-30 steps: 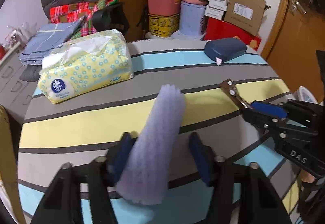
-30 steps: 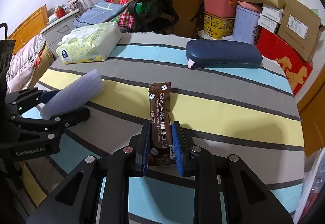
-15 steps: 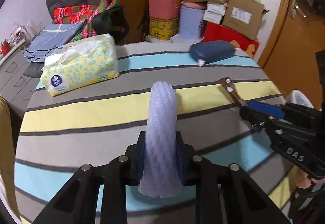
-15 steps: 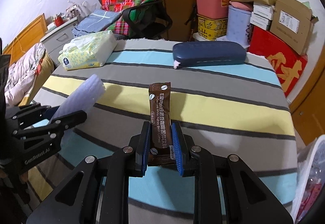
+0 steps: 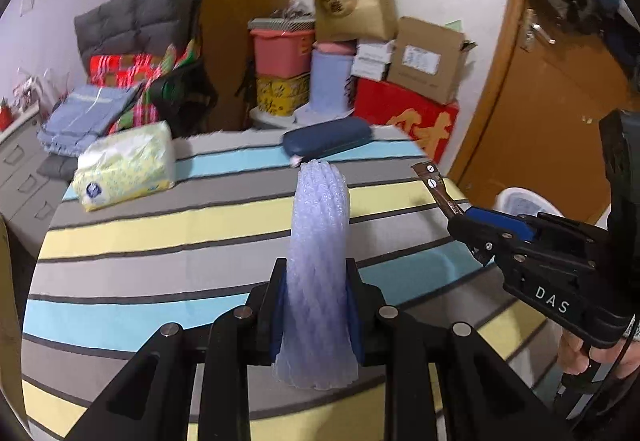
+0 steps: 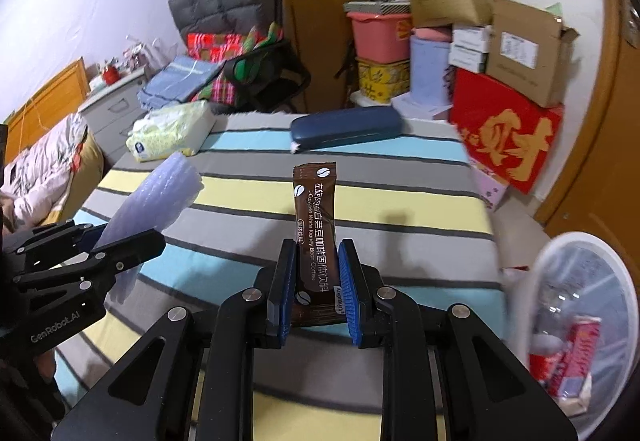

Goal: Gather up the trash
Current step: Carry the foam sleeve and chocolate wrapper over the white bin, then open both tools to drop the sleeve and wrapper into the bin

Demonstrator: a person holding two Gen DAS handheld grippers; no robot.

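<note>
Left wrist view: the left tongs (image 5: pixel 316 315), at the lower centre of the frame, are clamping a pale lilac foam net sleeve (image 5: pixel 320 241) between their blue pads; the sleeve is standing up from the pads toward the centre of the frame, over the striped desk (image 5: pixel 160 241). At the right edge, the right tongs (image 5: pixel 466 215) are pinching one end of a brown coffee sachet (image 5: pixel 436 187), seen edge-on. A tissue pack (image 5: pixel 128 165) is lying at the left of the desk and a dark blue case (image 5: pixel 326 139) at its far edge, upper centre.

Right wrist view: the right tongs (image 6: pixel 316 291), lower centre, are closing tightly on the lower part of the coffee sachet (image 6: pixel 316 221), which is pointing upright toward the centre of the frame above the desk (image 6: pixel 400 209). At the left edge, the left tongs (image 6: pixel 116 247) are holding the foam net sleeve (image 6: pixel 156 201), which is slanting up and to the right. A white bin (image 6: pixel 616 281) containing a red carton (image 6: pixel 572 357) is showing at the lower right, beside the desk. The tissue pack (image 6: pixel 172 129) and the blue case (image 6: pixel 346 127) are resting along the far edge of the desk.
</note>
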